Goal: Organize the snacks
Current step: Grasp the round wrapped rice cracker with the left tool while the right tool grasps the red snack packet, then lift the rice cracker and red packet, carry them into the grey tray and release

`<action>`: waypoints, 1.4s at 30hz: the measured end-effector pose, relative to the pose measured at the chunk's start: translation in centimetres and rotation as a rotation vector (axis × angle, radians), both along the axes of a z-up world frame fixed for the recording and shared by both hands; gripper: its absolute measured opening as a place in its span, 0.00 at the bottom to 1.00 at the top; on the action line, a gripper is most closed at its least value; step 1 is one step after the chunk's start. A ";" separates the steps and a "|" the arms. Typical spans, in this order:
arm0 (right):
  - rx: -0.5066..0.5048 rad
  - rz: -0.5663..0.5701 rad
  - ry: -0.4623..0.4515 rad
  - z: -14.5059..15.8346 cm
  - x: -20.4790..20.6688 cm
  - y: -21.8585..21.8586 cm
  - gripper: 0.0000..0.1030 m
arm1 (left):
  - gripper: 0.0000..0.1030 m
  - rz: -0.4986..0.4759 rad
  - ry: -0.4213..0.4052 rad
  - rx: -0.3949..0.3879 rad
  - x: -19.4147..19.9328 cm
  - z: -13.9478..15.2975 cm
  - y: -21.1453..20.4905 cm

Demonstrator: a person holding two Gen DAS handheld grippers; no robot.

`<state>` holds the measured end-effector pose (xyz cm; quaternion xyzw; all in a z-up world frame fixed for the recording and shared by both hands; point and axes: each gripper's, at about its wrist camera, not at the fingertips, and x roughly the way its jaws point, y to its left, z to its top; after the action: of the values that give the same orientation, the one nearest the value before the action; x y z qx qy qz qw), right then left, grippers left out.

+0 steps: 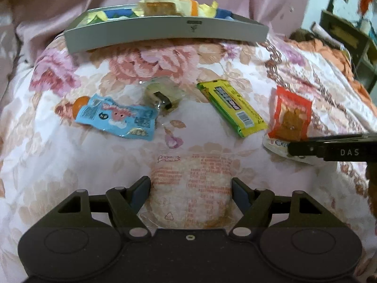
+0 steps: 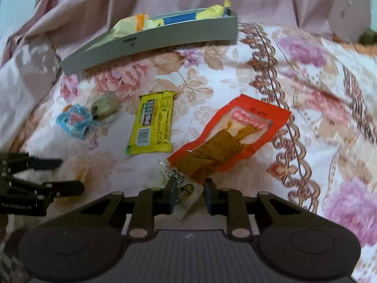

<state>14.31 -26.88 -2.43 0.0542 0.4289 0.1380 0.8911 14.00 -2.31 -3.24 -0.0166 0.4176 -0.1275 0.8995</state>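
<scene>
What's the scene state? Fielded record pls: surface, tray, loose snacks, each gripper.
surface: floral bedspread
tray: grey tray, far side, already holds yellow and blue packets
loose: blue pouch, small clear packet, yellow bar, red packet
left gripper: jaws closed on round cracker packet
right gripper: jaws open around white sachet, which touches the red packet's near end

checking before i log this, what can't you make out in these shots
- Tray contents: both views, its near wall hides most of the packets.
- White packet: right wrist view, partly under the red packet and behind the right tool; grip unclear.
- Packet print: blurred.
</scene>
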 end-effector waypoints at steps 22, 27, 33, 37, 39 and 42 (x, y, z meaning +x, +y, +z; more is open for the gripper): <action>0.005 -0.029 -0.176 -2.4 2.2 1.3 0.68 | 0.74 0.024 -0.015 -0.070 -0.1 -0.4 0.6; -0.185 0.020 -0.225 -2.6 1.9 4.0 0.66 | 0.74 0.024 -0.015 -0.072 -0.1 -0.4 0.6; -0.217 0.028 -0.236 -2.4 1.5 4.6 0.58 | 0.74 0.024 -0.016 -0.073 0.0 -0.4 0.6; -0.259 0.057 -0.274 -1.9 0.7 5.2 0.45 | 0.73 0.025 -0.020 -0.078 0.0 -0.5 0.6; -0.297 0.082 -0.298 -1.7 0.2 5.9 0.41 | 0.73 0.025 -0.023 -0.077 0.0 -0.5 0.6; -0.287 0.131 -0.295 -2.1 -0.3 6.7 0.18 | 0.73 0.022 -0.025 -0.074 -0.1 -0.5 0.6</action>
<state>14.06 -20.21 -4.49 -0.1218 0.3118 0.1396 0.9319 13.92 -1.68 -3.69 -0.0531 0.4011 -0.1331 0.9048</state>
